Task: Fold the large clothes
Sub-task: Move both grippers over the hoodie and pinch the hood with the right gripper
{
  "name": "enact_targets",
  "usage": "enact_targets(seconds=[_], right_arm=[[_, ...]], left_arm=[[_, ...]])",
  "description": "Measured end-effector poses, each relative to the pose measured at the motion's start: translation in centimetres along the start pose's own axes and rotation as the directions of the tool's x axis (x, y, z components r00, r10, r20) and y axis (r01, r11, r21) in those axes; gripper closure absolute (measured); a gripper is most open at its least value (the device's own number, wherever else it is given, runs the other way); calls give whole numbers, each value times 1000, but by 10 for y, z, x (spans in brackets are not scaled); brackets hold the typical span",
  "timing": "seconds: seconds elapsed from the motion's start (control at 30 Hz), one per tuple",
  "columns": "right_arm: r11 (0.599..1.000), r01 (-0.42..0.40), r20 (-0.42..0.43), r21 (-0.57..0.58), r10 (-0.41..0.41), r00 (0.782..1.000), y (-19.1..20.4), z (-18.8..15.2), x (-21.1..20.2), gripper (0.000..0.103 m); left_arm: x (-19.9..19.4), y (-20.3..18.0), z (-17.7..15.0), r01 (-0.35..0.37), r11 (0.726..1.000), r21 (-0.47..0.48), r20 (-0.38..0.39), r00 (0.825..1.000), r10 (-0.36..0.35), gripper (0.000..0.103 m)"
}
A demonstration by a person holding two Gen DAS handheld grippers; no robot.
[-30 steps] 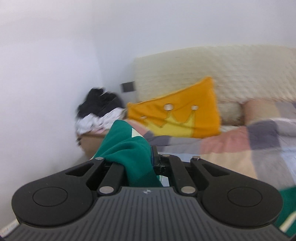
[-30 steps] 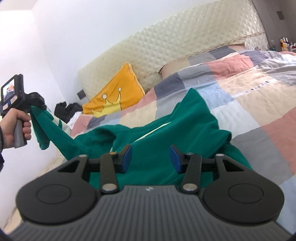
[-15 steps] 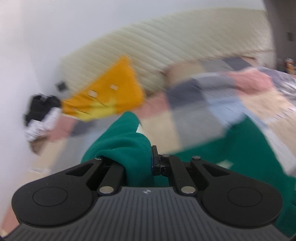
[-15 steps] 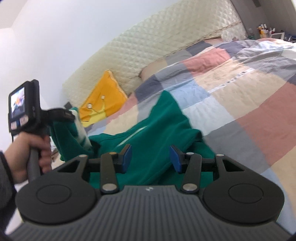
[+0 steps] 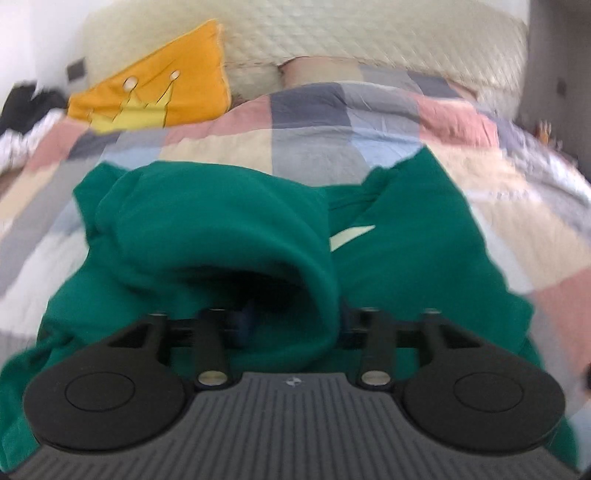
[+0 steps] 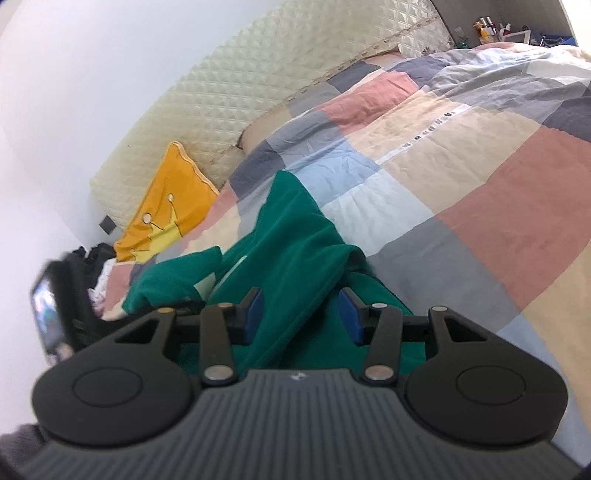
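A large green garment with a white stripe lies crumpled on the patchwork quilt. My left gripper points down at it and its jaws are opening. A thick green fold drapes over and between the fingers, and the pads stand apart from it. In the right wrist view the garment runs from the quilt toward me. My right gripper is open low over it, a ridge of cloth lying between its blue pads without being pressed. The left hand-held unit shows blurred at the left.
A yellow crown cushion leans on the cream quilted headboard. A pile of dark and white clothes sits at the bed's left by the wall. Bottles stand far right beyond the bed.
My left gripper swung from near the wall down over the bed, carrying the green fold onto the garment, and its jaws went from shut on the cloth to apart. The right gripper rolled slightly.
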State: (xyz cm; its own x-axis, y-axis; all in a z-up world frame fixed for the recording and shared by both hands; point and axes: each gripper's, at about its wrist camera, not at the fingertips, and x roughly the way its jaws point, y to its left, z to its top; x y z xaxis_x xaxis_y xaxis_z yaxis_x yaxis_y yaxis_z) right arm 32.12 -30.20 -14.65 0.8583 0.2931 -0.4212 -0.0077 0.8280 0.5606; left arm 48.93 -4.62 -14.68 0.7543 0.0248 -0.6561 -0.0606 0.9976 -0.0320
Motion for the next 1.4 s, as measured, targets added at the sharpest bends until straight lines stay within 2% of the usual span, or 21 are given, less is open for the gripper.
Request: enact_targets(seconds=[0.07, 0.2, 0.27, 0.37, 0.47, 0.53, 0.63, 0.77, 0.87, 0.93, 1.0, 1.07, 1.13, 1.23, 1.33, 1.4], right_arm=[[1000, -6, -2, -7, 6, 1000, 2, -1, 1, 54], [999, -20, -1, -43, 20, 1000, 8, -5, -1, 54], [997, -31, 6, -70, 31, 999, 13, -9, -2, 54], [991, -39, 15, -131, 42, 999, 24, -15, -4, 54], [977, -51, 26, -205, 57, 998, 36, -24, -8, 54], [963, -55, 37, -262, 67, 997, 46, -31, -12, 54], [937, -53, 50, -345, 74, 996, 58, -41, -14, 54], [917, -64, 49, -393, 90, 995, 73, -47, -13, 54], [887, -63, 61, -458, 103, 993, 88, -53, -7, 54], [865, -62, 49, -498, 100, 994, 98, -56, 4, 55], [863, -46, 46, -504, 80, 996, 106, -56, 15, 55], [852, -35, 52, -523, 73, 996, 116, -54, 22, 55], [837, -35, 61, -547, 81, 995, 128, -52, 26, 54], [800, -45, 66, -599, 106, 992, 153, -46, 36, 51], [762, -76, 44, -643, 136, 990, 183, -38, 56, 50], [739, -112, 1, -664, 150, 989, 205, -33, 77, 37]], left_arm=[[-16, 8, 0, 39, 998, -44, 4, 999, -39, 42], [-58, 22, -5, 66, 996, -59, 5, 998, -66, 38], [-79, 32, -12, 47, 997, -62, -6, 999, -48, 38], [-114, 44, -27, 14, 999, -45, 18, 1000, -13, 38], [-140, 65, -45, 29, 995, -92, 8, 1000, -28, 38], [-151, 77, -56, 18, 996, -88, 23, 1000, -16, 38], [-159, 92, -65, 26, 996, -84, 40, 999, -23, 38], [-162, 104, -66, 46, 997, -68, 75, 996, -41, 38], [-157, 114, -65, 52, 997, -52, 112, 993, -46, 38], [-147, 120, -68, 44, 998, -48, 104, 994, -39, 38], [-138, 133, -72, 64, 995, -78, 81, 995, -58, 38], [-132, 144, -72, 46, 993, -106, 62, 997, -39, 38], [-133, 152, -68, 38, 992, -116, 75, 997, -30, 38], [-141, 168, -65, 82, 983, -163, 109, 992, -65, 38], [-144, 184, -65, 83, 973, -217, 127, 990, -56, 36], [-143, 196, -65, 83, 962, -259, 126, 991, -51, 36]])
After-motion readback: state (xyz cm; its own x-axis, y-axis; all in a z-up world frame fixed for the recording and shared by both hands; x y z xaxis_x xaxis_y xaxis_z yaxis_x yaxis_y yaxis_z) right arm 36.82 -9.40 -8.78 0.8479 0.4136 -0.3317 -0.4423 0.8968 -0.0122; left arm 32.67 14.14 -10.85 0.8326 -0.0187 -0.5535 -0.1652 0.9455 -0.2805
